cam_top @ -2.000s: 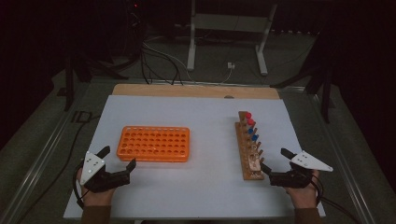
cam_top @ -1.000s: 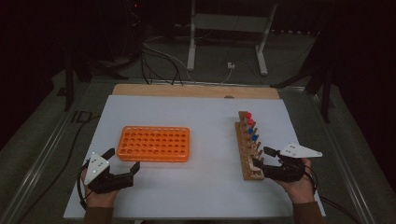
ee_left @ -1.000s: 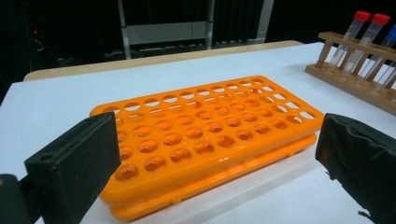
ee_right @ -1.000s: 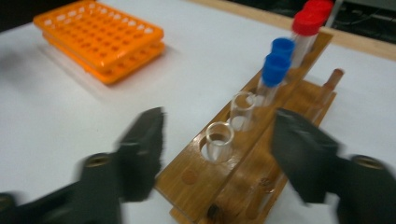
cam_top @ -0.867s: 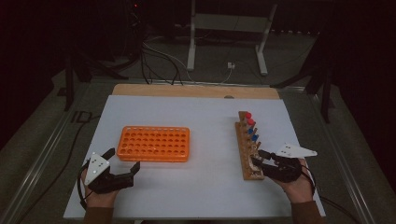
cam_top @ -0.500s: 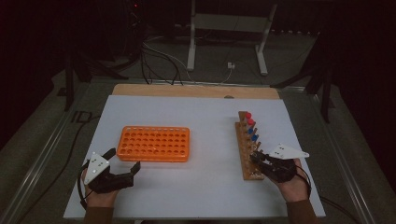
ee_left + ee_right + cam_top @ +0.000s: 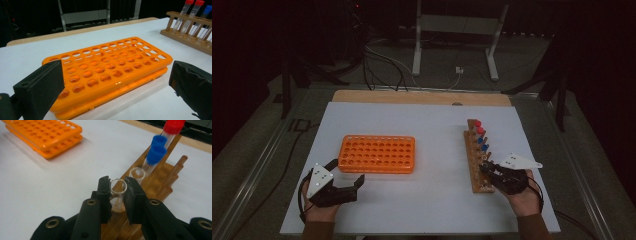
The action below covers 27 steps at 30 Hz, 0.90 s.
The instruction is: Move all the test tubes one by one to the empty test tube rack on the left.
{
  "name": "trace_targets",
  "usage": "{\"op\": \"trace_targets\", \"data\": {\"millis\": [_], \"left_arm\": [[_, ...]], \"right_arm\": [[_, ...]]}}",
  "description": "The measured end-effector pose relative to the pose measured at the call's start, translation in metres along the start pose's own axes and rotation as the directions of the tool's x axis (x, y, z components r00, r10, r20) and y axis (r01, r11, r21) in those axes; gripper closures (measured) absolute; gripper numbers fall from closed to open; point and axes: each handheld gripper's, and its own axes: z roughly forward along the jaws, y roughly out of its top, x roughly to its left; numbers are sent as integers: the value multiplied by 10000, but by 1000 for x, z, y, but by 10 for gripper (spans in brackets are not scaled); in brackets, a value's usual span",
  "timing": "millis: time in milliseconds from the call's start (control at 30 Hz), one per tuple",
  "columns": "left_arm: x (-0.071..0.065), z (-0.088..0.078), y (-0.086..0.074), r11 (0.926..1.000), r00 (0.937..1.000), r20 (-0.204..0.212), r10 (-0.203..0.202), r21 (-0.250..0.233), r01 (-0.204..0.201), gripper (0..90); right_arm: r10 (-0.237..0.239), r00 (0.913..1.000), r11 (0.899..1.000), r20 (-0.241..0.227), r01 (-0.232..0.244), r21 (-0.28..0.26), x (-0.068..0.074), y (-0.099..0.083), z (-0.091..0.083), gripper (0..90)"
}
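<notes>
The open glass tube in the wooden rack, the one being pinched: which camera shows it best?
The right gripper view: the uncapped glass tube sits close up, the right gripper shut on its rim, standing in the wooden rack. In the high view it is too small to make out beside the gripper. The left gripper view cuts it off.

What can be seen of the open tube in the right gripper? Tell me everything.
The open tube is clear, glass or plastic by its look, round-mouthed and capless. It stands upright in the wooden rack, in a hole at the end nearest the person. Nothing can be seen in its upper part. The right gripper has just closed on it: its two black pads press the tube's upper part from both sides, just below the rim. A second open tube stands in the next hole, then the capped tubes.
</notes>
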Motion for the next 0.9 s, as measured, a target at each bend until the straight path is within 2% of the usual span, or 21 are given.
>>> {"op": "trace_targets", "data": {"millis": [267, 400, 567, 667, 700, 733, 767, 800, 900], "left_arm": [[-2, 2, 1, 9994, 9997, 92, -237, 240, 235, 5], [-4, 5, 2, 9984, 9984, 180, -530, 207, 527, 5], [-11, 9, 6, 9984, 9977, 364, -563, 92, 561, 6], [-22, 15, 16, 9983, 9954, 759, -588, -19, 591, 5], [-22, 15, 16, 9983, 9954, 759, -588, -19, 591, 5], [-32, 20, 23, 9995, 9952, 929, -314, 7, 315, 5], [-32, 20, 23, 9995, 9952, 929, -314, 7, 315, 5], [-42, 27, 29, 9999, 9923, 1233, -150, -16, 153, 6], [-59, 40, 40, 9999, 9864, 1641, 82, -77, -70, 13]], "right_arm": [[191, 9995, 9986, -258, -203, -480, -5, 21, -23, 765], [108, 9995, 9979, -283, -125, -638, -8, 32, -31, 766], [90, 9993, 9963, -366, -121, -853, -10, 41, -36, 766], [210, 9980, 9945, -589, -269, -1016, -11, 44, -37, 766], [228, 9976, 9940, -647, -296, -1054, -11, 45, -36, 766], [259, 9970, 9935, -736, -338, -1083, -10, 46, -35, 765], [246, 9964, 9934, -808, -334, -1097, -9, 47, -34, 766], [236, 9959, 9934, -874, -332, -1094, -8, 48, -33, 766], [142, 9939, 9934, -1095, -265, -1116, -2, 53, -28, 766]]}}
